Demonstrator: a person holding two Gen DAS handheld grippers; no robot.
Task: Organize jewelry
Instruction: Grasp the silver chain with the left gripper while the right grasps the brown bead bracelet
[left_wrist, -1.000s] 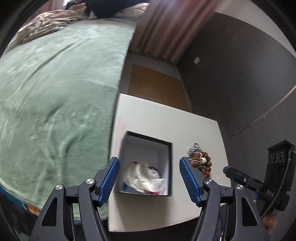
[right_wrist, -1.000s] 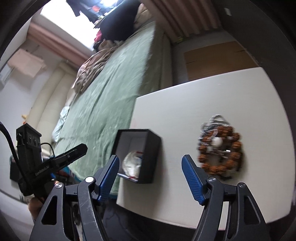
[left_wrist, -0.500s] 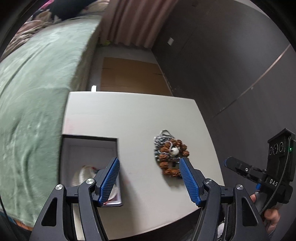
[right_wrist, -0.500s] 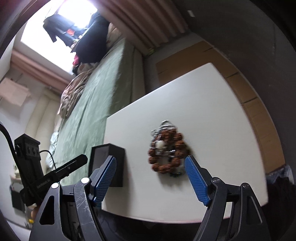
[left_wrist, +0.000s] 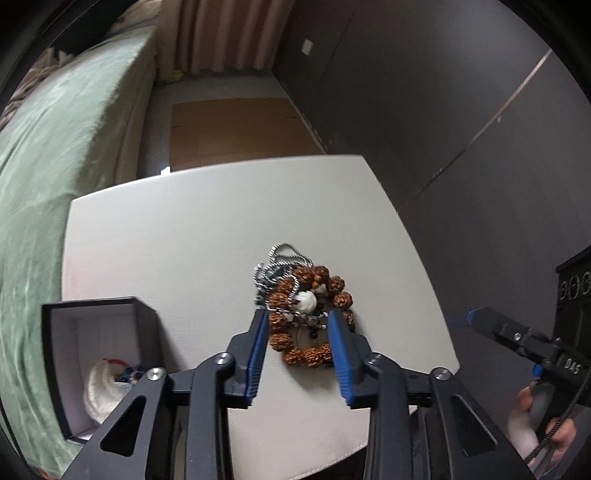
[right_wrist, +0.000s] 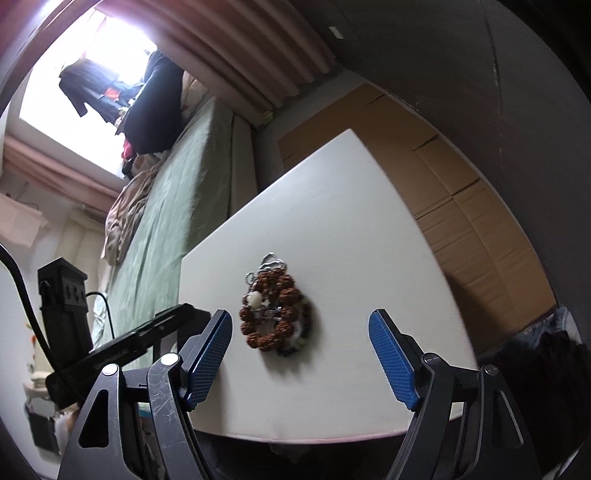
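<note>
Reaching over the white tabletop (left_wrist: 177, 236), the left hand-held gripper (left_wrist: 297, 325) has its two blue pads set either side of the near half of a jewelry pile (left_wrist: 303, 306), partly closed with a gap between them that the beads fill; whether the pads actually press the beads cannot be told. The pile is a ring of knobbly brown beads, the bead bracelet (right_wrist: 275, 314), with a white carved bead on it, a silver chain (left_wrist: 282, 258) looped out at its far edge, and some small dark beads tangled in the middle. It lies near the middle of the tabletop, toward the front edge.

To the left, at the tabletop's front corner beside the green bed (left_wrist: 44, 177), stands an open black box (left_wrist: 99, 365) with a white lining; something white and a few small dark items lie inside it.

The right hand-held gripper (right_wrist: 299, 354) hovers at the front edge with its blue pads spread wide and nothing between them, the pile lying just beyond its left pad.
</note>
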